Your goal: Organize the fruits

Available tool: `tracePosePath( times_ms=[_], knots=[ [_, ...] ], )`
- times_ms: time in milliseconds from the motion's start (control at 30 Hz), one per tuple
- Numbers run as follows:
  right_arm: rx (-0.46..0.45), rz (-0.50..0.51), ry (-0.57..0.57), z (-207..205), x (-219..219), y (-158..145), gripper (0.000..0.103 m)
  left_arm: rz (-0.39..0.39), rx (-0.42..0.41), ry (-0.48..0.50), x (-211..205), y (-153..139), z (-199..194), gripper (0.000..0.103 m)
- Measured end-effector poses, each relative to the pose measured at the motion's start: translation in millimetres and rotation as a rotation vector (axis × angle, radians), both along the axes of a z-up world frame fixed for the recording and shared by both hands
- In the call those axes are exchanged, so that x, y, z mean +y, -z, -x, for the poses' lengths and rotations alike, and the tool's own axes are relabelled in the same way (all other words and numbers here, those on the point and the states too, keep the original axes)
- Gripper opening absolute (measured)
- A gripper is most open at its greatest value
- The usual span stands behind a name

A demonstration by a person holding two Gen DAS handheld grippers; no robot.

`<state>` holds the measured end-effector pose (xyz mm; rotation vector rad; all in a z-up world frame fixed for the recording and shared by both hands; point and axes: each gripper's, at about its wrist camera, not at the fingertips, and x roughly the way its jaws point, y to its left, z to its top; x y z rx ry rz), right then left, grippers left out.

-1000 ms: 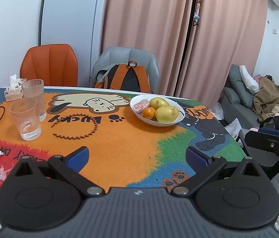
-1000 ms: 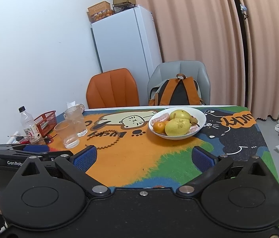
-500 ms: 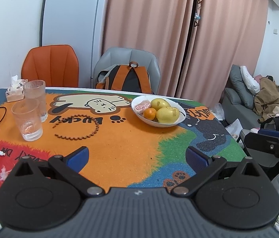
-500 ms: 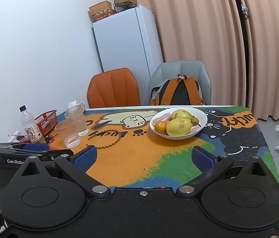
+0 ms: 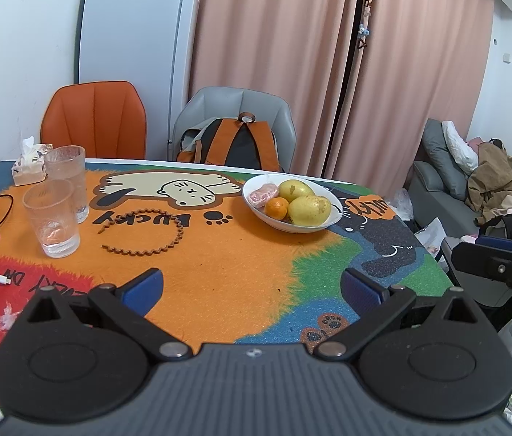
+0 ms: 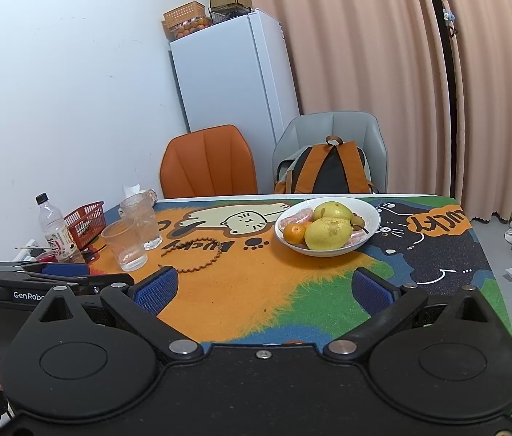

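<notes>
A white bowl (image 5: 323, 223) (image 6: 374, 214) sits on the far right half of the colourful table mat. It holds two yellow pears (image 5: 308, 210) (image 6: 327, 233), a small orange (image 5: 277, 207) (image 6: 294, 233) and pink wrapped pieces (image 5: 263, 193). My left gripper (image 5: 251, 289) hovers open over the near edge of the table, well short of the bowl, with nothing between its blue pads. My right gripper (image 6: 262, 290) is open too, empty, at a similar distance. Each gripper shows at the other view's edge, held by a hand.
Two clear glasses (image 5: 54, 218) (image 6: 132, 232) stand at the left, with a brown zigzag ring (image 5: 143, 234) beside them. A red basket (image 6: 87, 219), a bottle (image 6: 54, 232), a tissue pack (image 5: 28, 167) and red cables crowd the left edge. Two chairs and a backpack (image 5: 236, 143) stand behind the table.
Both grippers have crept slightly forward toward the table; the bowl appears a touch nearer. Nothing was grasped and both stay open.
</notes>
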<state>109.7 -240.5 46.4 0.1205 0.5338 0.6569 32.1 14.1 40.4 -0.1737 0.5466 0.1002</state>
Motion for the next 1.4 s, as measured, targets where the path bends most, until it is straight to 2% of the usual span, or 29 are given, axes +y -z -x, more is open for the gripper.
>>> tracePosePath(
  times_ms=[1400],
  knots=[
    [0.005, 0.003, 0.001, 1.2, -1.6, 2.1, 0.103, -0.005, 0.001, 0.005, -1.9, 3.3, 4.9, 0.103]
  ],
)
